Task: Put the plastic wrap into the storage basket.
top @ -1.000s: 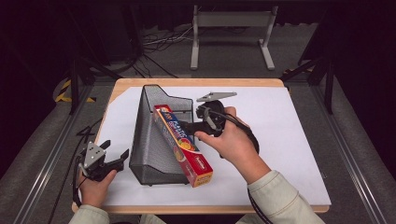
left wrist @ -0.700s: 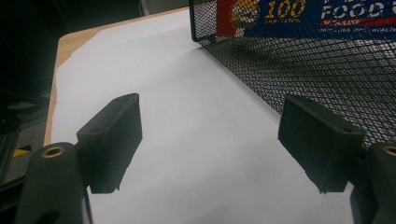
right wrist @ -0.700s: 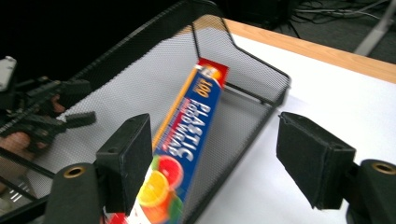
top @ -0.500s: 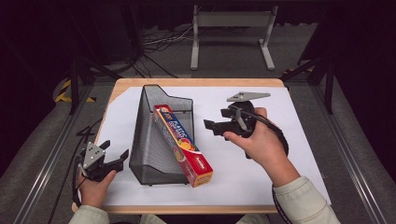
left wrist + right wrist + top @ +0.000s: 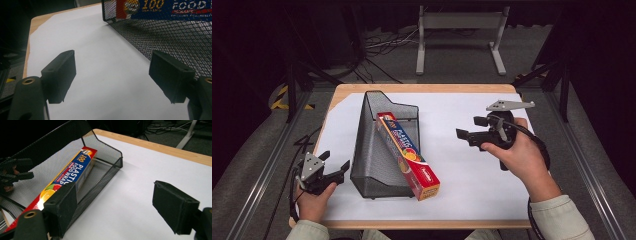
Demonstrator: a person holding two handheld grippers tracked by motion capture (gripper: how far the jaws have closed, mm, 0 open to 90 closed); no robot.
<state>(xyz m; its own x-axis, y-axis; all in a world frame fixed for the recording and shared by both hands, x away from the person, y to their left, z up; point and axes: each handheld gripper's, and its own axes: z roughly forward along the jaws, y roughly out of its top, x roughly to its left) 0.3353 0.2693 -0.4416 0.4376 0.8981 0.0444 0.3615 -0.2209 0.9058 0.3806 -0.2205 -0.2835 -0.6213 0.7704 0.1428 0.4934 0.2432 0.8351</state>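
Mesh basket (image 5: 372, 160): black wire, standing on the white sheet (image 5: 462, 175) over the wooden table (image 5: 422, 89), left of the table's middle; tall wall on its left side, low wall on its right.

Food wrap box (image 5: 409, 155): long blue and red carton, lying slantwise in the mesh basket, far end low inside near the basket's back wall, near end resting over the basket's front right edge and sticking out past it toward the person. "Plastic food wrap" and "100" legible on the lid in the right gripper view.

Right gripper (image 5: 471, 127): held above the white sheet to the right of the mesh basket, well apart from it, jaws pointing left toward the basket. Jaws spread wide, nothing between them. In the right gripper view, basket and food wrap box ahead and to the left, beyond the left jaw, bare sheet between the jaws.

Left gripper (image 5: 336, 165): low at the near left corner of the sheet, just left of the mesh basket's front corner, close to the mesh, contact not clear. Jaws wide apart, holding nothing. In the left gripper view, mesh wall just beyond the right jaw, box print visible through it.
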